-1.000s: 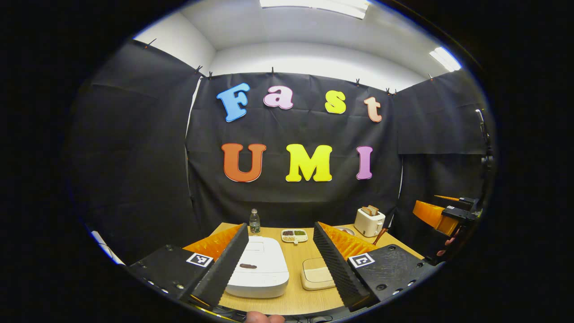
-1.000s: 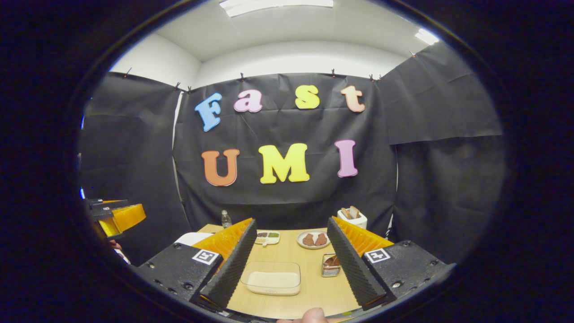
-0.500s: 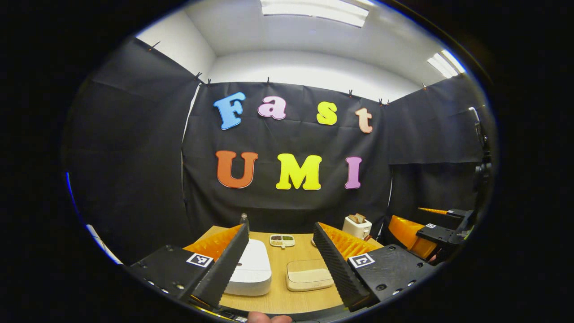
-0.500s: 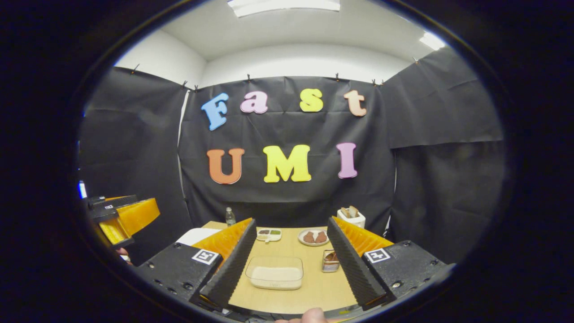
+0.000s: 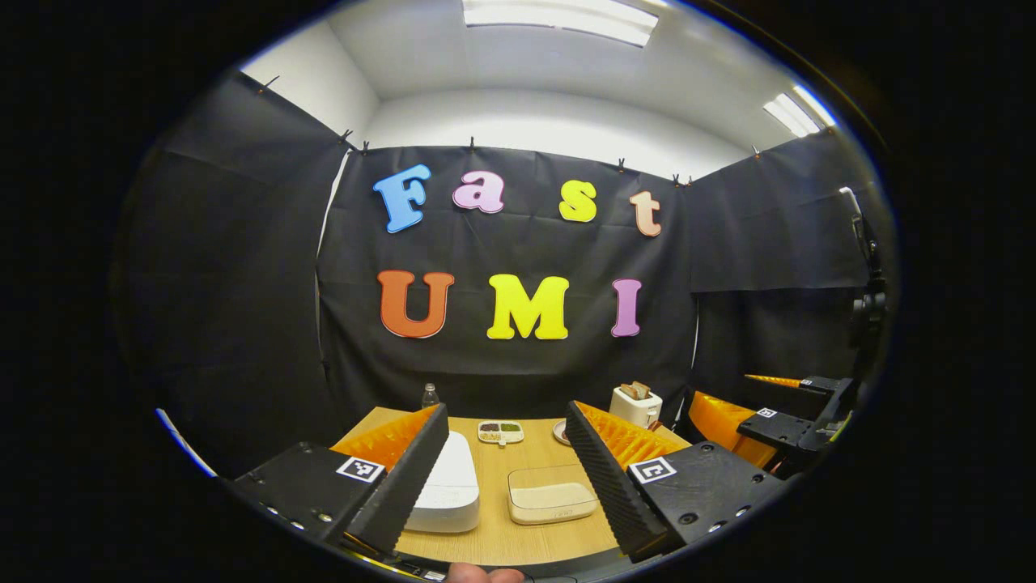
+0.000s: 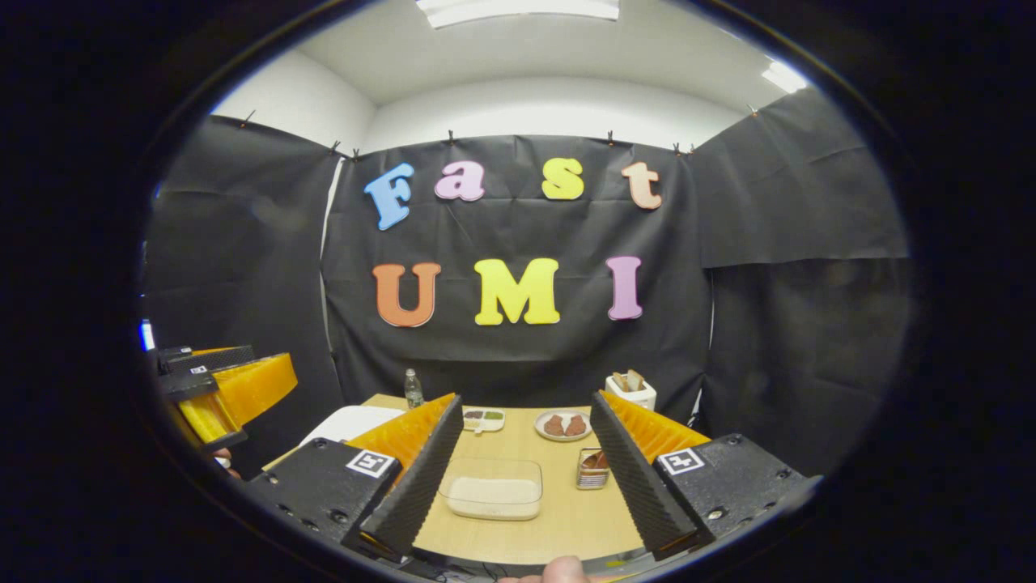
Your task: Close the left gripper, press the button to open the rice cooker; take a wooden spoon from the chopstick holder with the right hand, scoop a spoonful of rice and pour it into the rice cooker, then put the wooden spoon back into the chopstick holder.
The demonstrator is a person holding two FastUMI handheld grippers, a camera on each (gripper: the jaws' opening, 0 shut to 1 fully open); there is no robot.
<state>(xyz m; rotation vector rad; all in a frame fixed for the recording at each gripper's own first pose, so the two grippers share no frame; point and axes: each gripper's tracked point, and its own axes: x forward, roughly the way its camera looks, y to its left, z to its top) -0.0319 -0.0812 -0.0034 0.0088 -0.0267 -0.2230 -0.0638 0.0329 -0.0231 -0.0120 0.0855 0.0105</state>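
We are in a recording booth: black cloth walls (image 6: 793,340) clipped up around a light wooden table (image 6: 558,518) under white ceiling lamps (image 6: 518,8).

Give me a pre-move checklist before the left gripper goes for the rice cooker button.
1. Left gripper closed for pressing: not ok, fingers stand wide apart.
2. Rice cooker lid: ok, down, ready to be opened.
3. Button location: cannot tell, not made out on the lid from here.
4. Path to cooker: ok, it sits just ahead on the wooden table, partly behind the left finger.
5. Right gripper free for the spoon: ok, open, holding nothing.
6. Rice container and chopstick holder: ok, both upright on the table ahead of the right gripper.
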